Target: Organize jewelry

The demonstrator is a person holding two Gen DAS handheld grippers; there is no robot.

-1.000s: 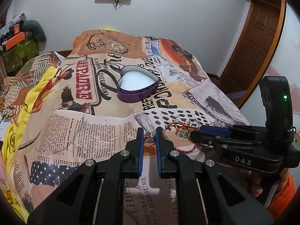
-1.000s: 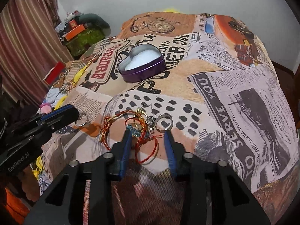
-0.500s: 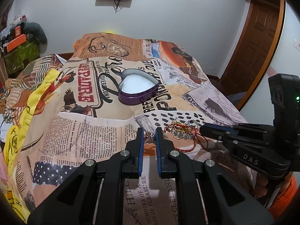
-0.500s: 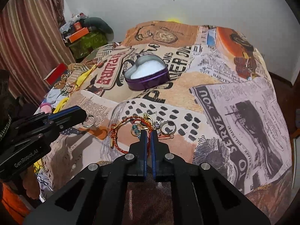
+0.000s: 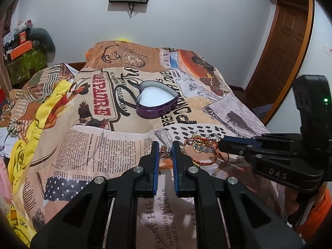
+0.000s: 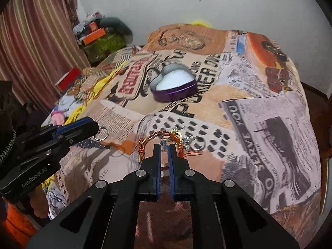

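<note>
Near the front edge of the bed (image 6: 269,108), on its newspaper-print cover, a small tangle of jewelry is lying: a red-and-gold thread bracelet (image 6: 145,143), a beaded earring (image 5: 202,148) and a silver ring (image 6: 198,144) just beside it. The right gripper (image 6: 164,145) is sitting with its jaws nearly together, pinching the beaded piece within the bracelet's loop (how much of the tangle it has caught I cannot tell). The left gripper (image 5: 165,148) is pointing down at the cover just left of the pile, its jaws standing almost closed with a glittery trinket (image 5: 165,149) showing in the gap; whether the pads are pressing it is unclear. Farther toward the bed's middle, a purple heart-shaped tin (image 5: 156,101) is sitting open, its white lining bare.
</note>
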